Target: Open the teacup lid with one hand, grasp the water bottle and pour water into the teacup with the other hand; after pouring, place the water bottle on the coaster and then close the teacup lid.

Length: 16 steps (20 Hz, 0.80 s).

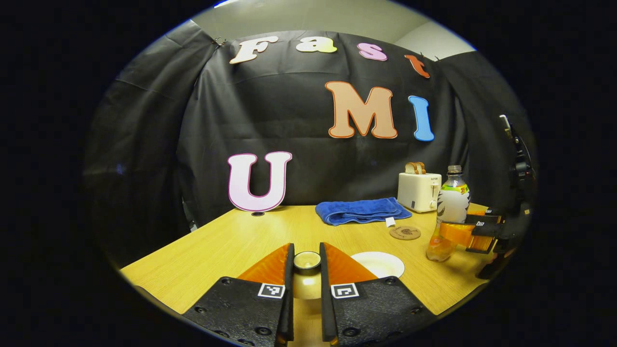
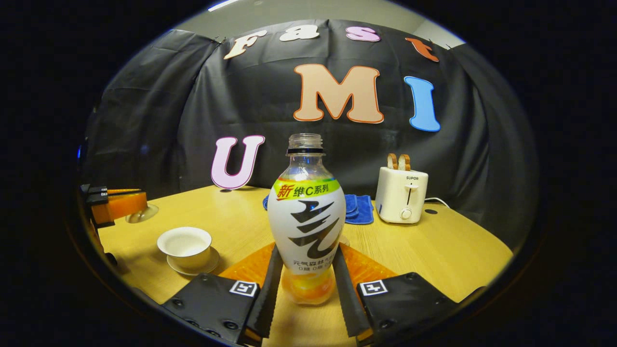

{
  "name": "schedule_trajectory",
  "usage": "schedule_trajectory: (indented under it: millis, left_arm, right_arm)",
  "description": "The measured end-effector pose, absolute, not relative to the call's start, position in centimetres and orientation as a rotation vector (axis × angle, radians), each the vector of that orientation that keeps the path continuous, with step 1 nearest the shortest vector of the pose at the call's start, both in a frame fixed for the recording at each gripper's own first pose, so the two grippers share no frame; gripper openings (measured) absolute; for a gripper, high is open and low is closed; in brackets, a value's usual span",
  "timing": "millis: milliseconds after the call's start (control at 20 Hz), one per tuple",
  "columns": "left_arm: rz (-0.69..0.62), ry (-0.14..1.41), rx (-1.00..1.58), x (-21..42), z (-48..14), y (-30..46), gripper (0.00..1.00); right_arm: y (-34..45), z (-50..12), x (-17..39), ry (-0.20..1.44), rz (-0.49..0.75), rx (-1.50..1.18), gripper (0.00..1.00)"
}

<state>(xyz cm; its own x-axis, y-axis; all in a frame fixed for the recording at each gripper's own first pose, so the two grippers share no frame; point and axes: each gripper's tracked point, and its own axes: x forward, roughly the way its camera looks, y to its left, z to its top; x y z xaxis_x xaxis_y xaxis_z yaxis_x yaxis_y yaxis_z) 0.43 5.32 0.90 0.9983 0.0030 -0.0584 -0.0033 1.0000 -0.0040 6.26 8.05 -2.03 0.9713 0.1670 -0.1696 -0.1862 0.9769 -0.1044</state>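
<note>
My left gripper (image 1: 306, 262) is closed on the knob of the small round teacup lid (image 1: 307, 260), held up off the light wooden table (image 1: 231, 241); most of the lid is hidden under my fingers, so I can't make out its tilt. In the right gripper view that lid (image 2: 142, 213) is a pale disc hanging under the left gripper (image 2: 118, 205), clear of the one white teacup (image 2: 185, 245) sitting open on its saucer (image 2: 193, 267).

My right gripper (image 2: 307, 270) is clamped on the low, narrow part of the one clear plastic water bottle (image 2: 306, 217) with the white label, both fingers pressing its sides. Bottle stands upright, long axis vertical, open neck pointing straight up, no cap, base hidden between my fingers. From the left gripper view the bottle (image 1: 448, 212) is right of the one round brown coaster (image 1: 405, 233), not on it.

Further back: one folded blue towel (image 1: 359, 210) and one white toaster (image 2: 401, 194) with two slices sticking out
</note>
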Motion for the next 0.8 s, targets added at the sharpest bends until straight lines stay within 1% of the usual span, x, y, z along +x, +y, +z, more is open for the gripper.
schedule_trajectory:
  millis: [150,300,550,800]
  left_arm:
    - [0.007,0.058,-0.007,0.5,0.9,5.5,0.2]
    - [0.009,0.059,-0.005,0.2,0.9,5.6,0.2]
    - [0.019,0.047,-0.008,-0.2,1.4,6.3,0.2]
    - [0.035,0.044,-0.008,-0.7,1.4,7.3,0.2]
  right_arm:
    - [7.8,-1.2,6.6,0.14,0.171,-0.235,0.63]
    - [8.2,0.2,6.5,0.085,0.164,-0.404,0.63]
    - [9.4,0.4,6.5,0.03,0.172,-0.647,0.62]
    - [9.8,0.3,6.6,-0.001,0.164,-0.798,0.62]
